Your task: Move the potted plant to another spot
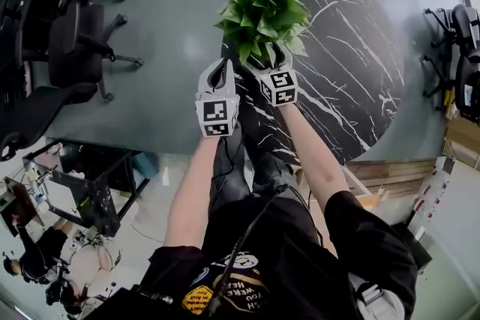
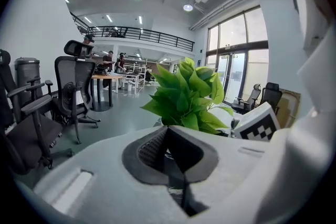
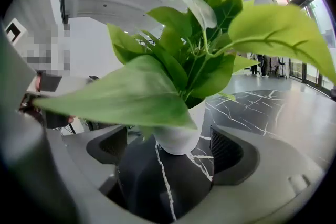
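The potted plant (image 1: 266, 15), green leaves in a small white pot (image 3: 179, 131), stands at the near left edge of a round black marble table (image 1: 352, 64). My right gripper (image 1: 271, 56) is open right in front of it. In the right gripper view the pot sits just beyond and between the two dark pads (image 3: 227, 149), touching neither. My left gripper (image 1: 220, 71) hovers beside the table's left edge, shut with nothing in it; its pads meet in the left gripper view (image 2: 167, 136). That view shows the plant (image 2: 186, 94) ahead to the right.
Black office chairs (image 1: 75, 49) stand on the grey floor at the left, and more chairs (image 1: 457, 49) at the right. Wooden boards (image 1: 390, 176) lie by the table's near right side. The right gripper's marker cube (image 2: 257, 126) appears in the left gripper view.
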### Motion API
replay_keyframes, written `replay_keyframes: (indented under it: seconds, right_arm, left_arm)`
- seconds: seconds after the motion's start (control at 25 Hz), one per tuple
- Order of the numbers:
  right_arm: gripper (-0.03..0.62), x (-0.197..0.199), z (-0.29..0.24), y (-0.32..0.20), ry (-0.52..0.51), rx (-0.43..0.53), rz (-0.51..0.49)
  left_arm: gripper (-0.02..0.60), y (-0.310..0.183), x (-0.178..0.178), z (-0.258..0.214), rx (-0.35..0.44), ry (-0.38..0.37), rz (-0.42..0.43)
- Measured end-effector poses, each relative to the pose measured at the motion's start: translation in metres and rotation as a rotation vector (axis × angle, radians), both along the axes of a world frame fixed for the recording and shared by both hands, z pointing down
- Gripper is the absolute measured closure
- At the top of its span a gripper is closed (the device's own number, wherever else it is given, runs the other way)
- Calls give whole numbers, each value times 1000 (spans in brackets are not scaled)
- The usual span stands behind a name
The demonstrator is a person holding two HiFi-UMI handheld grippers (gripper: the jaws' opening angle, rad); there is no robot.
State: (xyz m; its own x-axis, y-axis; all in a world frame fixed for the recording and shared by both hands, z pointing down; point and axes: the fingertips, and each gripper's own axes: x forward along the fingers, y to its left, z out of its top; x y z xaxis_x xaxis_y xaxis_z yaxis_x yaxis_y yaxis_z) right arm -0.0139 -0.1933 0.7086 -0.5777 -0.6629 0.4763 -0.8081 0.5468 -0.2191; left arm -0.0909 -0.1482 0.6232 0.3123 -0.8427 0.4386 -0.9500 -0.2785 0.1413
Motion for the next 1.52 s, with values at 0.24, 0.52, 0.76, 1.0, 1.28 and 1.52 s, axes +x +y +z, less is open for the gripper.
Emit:
replay_keyframes:
  seconds: [0.24, 0.52, 0.76, 1.0, 1.28, 1.52]
  right_arm:
    - [88, -16, 15, -24, 26, 31, -18]
    - [151, -16, 21, -40, 56, 59, 45]
    - [149, 20, 19, -59, 77, 51, 107]
    - [149, 152, 25, -83, 112, 20, 292]
    - [149, 337, 23, -74, 174, 0, 550]
    - [149, 460, 19, -37, 222, -21, 718]
  left_arm:
    - [577, -13, -4, 9, 4, 18, 4]
    - [577, -16, -11, 12, 5, 13, 3]
    - [577, -16, 13, 16, -12, 10, 62]
    - [577, -12, 69, 22, -31, 9, 153]
    - [577, -25, 126, 16, -9, 21, 273]
    - [577, -27, 157, 15, 1, 12, 323]
